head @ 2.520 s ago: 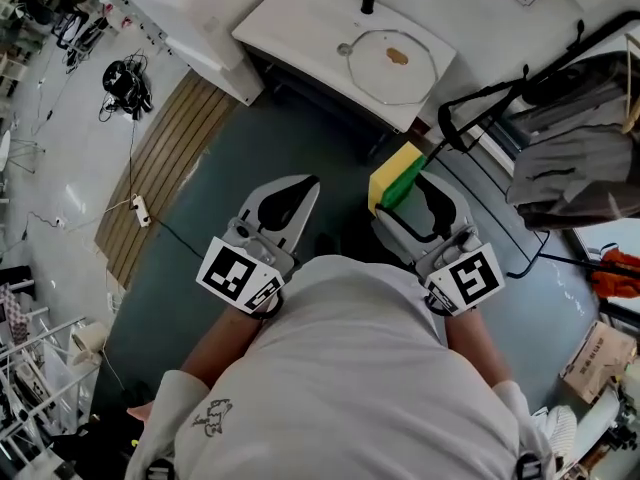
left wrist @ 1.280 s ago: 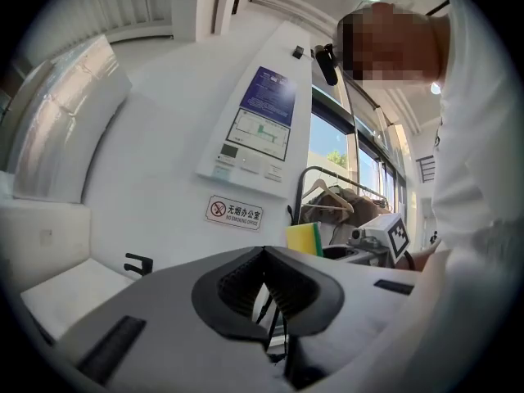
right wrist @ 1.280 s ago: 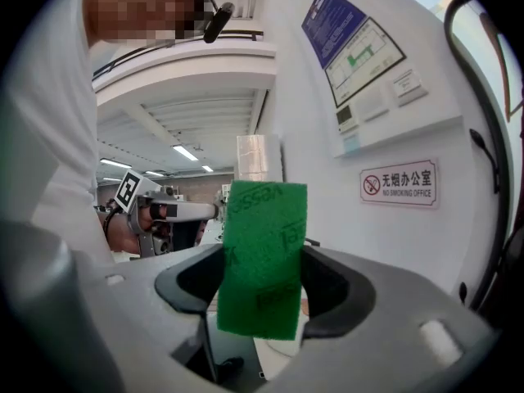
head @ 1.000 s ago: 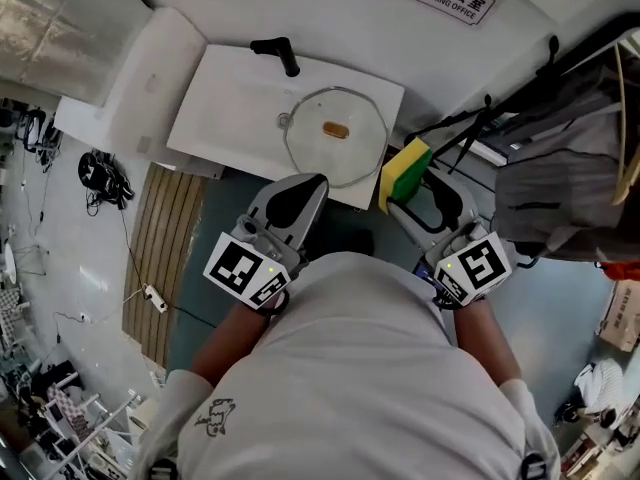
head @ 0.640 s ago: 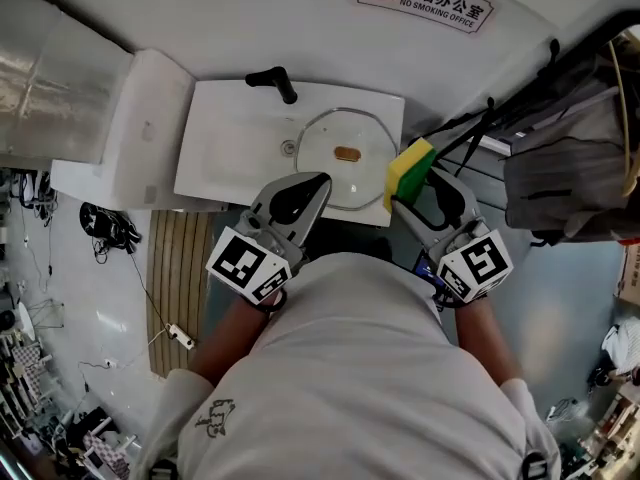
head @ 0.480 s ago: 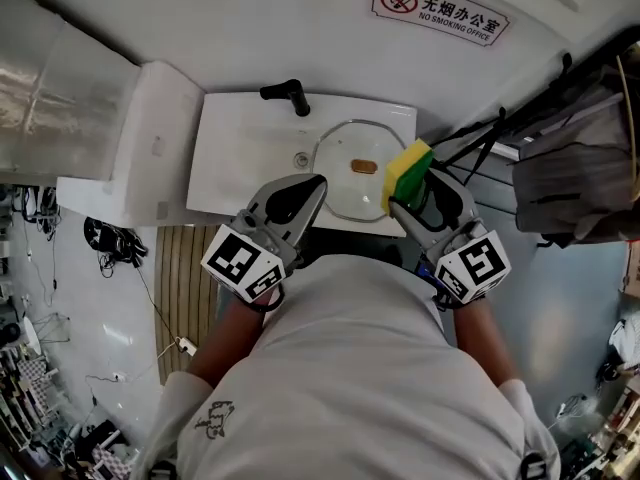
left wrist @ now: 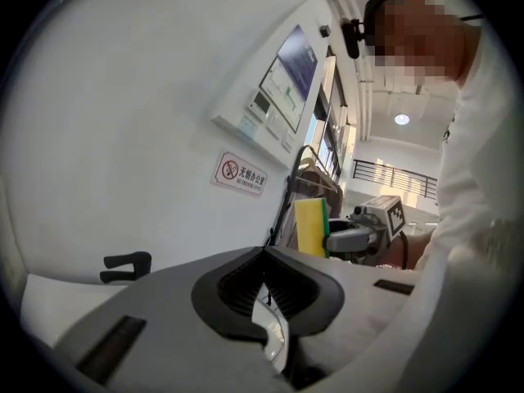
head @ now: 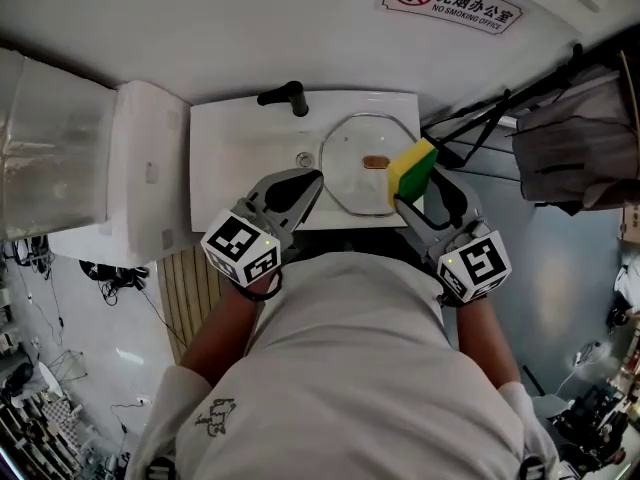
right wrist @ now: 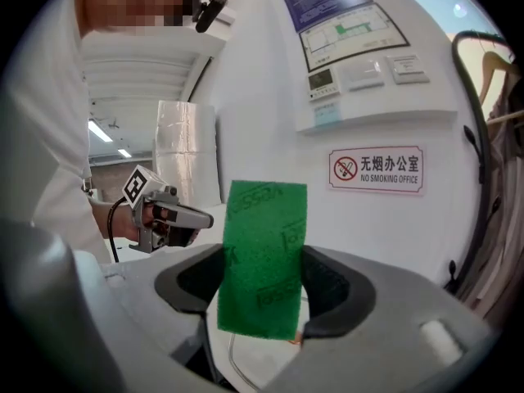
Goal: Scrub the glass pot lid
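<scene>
Sponge (head: 412, 168) is pinched in the right gripper (head: 420, 190), its end jutting out, likely to reach the glass; left gripper (head: 312, 176) is pressed together, empty. Glass pot lid (head: 350, 168) lies in the sink (head: 230, 148), just ahead of both.

Sink basin (head: 235, 153): the bare white floor left of the glass pot lid (head: 360, 163) offers open room, reachable from the front edge. The faucet (head: 285, 96) stands at the back rim, with the wall (head: 250, 18) close behind. A white cabinet (head: 150, 183) flanks the left side. Black rack bars (head: 480, 113) and a grey garment (head: 578, 153) crowd the right. A sponge (head: 412, 168) overhangs the lid's right edge.
</scene>
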